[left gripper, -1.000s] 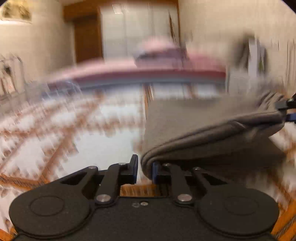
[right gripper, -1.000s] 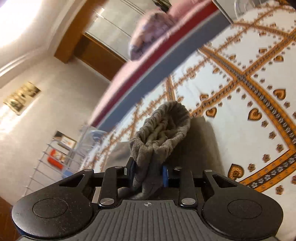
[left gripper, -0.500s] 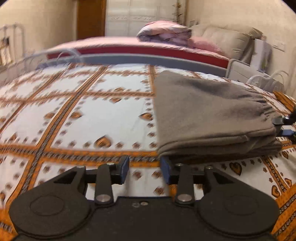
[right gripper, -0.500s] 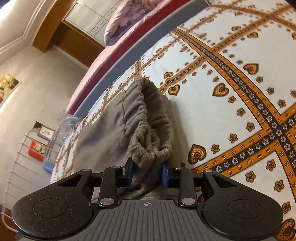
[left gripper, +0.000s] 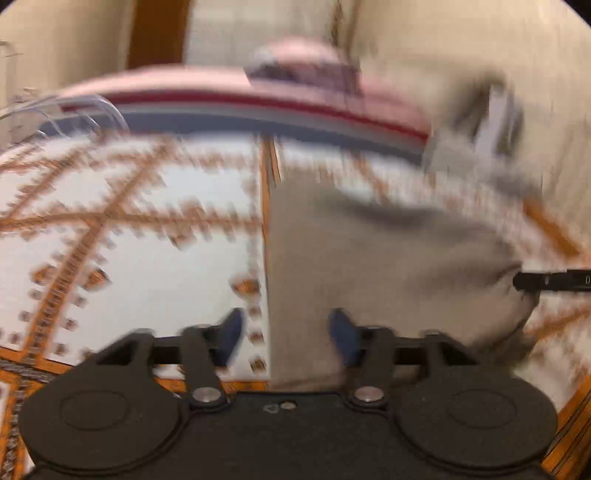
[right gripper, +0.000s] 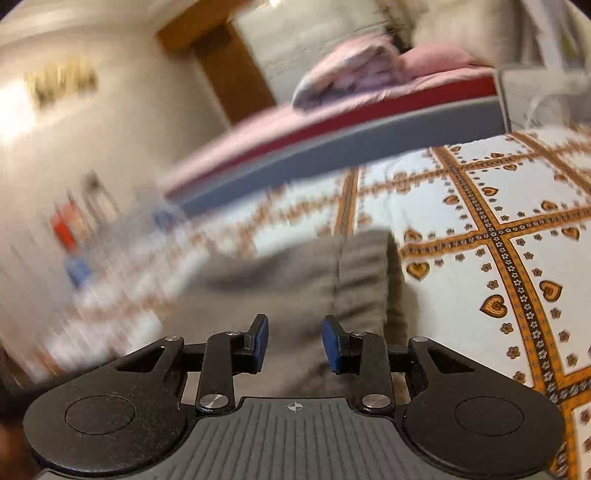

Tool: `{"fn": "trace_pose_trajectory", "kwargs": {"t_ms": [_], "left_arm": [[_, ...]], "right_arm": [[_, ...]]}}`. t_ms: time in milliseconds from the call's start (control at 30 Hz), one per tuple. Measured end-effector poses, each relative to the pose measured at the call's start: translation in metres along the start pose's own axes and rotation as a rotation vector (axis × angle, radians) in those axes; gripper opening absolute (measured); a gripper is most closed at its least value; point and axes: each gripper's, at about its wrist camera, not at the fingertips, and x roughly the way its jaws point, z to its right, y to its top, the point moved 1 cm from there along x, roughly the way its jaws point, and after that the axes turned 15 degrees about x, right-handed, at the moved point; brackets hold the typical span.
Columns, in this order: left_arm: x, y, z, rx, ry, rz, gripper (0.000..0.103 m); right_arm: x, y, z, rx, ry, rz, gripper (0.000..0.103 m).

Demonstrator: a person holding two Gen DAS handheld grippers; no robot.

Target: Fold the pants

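Note:
The grey pants (left gripper: 388, 266) lie folded in a flat stack on the patterned bedspread (left gripper: 147, 258). My left gripper (left gripper: 286, 338) is open over the stack's near left corner, jaws wide apart and empty. My right gripper (right gripper: 294, 343) is open just above the pants (right gripper: 295, 288), near the gathered elastic waistband (right gripper: 364, 280), holding nothing. One finger of the right gripper (left gripper: 550, 281) shows at the right edge of the left wrist view, beside the waistband end. Both views are motion-blurred.
A second bed with a pink cover and grey base (right gripper: 351, 144) stands beyond the bedspread (right gripper: 498, 229), with a bundled quilt (right gripper: 347, 74) on it. A wire rack (right gripper: 74, 236) stands at the left. A wooden door (left gripper: 155, 33) is at the back.
My right gripper has let go of the waistband and opened. My left gripper has opened wider and shifted right over the stack's corner. The pants now lie flat.

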Motion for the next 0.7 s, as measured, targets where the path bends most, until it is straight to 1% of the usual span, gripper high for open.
{"fn": "trace_pose_trajectory", "kwargs": {"t_ms": [33,67,100,133,200,233,267,300,367,400,467,567,600,633,667,700], "left_arm": [[0.007,-0.001,-0.002,0.002,-0.006,-0.008,0.064],[0.008,0.002,-0.006,-0.015,-0.005,-0.001,0.065],[0.008,0.007,-0.013,-0.043,-0.006,-0.006,0.061],[0.004,0.011,-0.016,-0.050,0.001,0.001,0.053],[-0.002,0.020,-0.024,-0.043,0.006,0.027,0.051],[-0.002,0.021,-0.030,-0.053,-0.001,0.035,0.052],[-0.004,0.022,-0.035,-0.063,-0.007,0.042,0.059],[-0.003,0.024,-0.040,-0.065,0.002,0.042,0.063],[0.002,0.025,-0.046,-0.065,0.032,0.035,0.075],[0.001,0.026,-0.047,-0.069,0.038,0.033,0.079],[0.001,0.027,-0.047,-0.070,0.047,0.031,0.090],[0.001,0.028,-0.043,-0.048,0.049,0.027,0.096],[0.000,0.029,-0.042,-0.049,0.045,0.029,0.097],[0.000,0.028,-0.042,-0.051,0.038,0.031,0.097],[0.000,0.029,-0.042,-0.051,0.027,0.029,0.097],[0.000,0.029,-0.041,-0.049,0.023,0.031,0.097]], "right_arm": [[0.013,-0.005,0.001,-0.045,-0.058,-0.036,0.032],[0.021,-0.009,0.006,-0.070,-0.094,-0.054,0.029],[0.022,-0.008,0.012,-0.065,-0.103,-0.053,0.025],[0.018,-0.004,0.016,-0.038,-0.092,-0.051,0.025],[-0.001,0.005,0.019,-0.013,-0.083,-0.023,0.026],[-0.009,0.009,0.020,-0.016,-0.073,-0.001,0.027],[-0.014,0.013,0.023,-0.005,-0.069,0.007,0.035],[-0.017,0.018,0.030,0.026,-0.059,0.007,0.056],[-0.020,0.024,0.039,0.069,-0.035,0.005,0.081],[-0.021,0.026,0.042,0.080,-0.040,0.016,0.082],[-0.022,0.028,0.047,0.112,-0.035,-0.002,0.083],[-0.013,0.030,0.054,0.201,0.026,-0.062,0.083],[-0.011,0.031,0.056,0.229,0.043,-0.070,0.085],[-0.009,0.031,0.059,0.254,0.057,-0.072,0.087],[-0.009,0.031,0.061,0.270,0.061,-0.074,0.092],[-0.008,0.031,0.064,0.283,0.063,-0.074,0.094]]}}
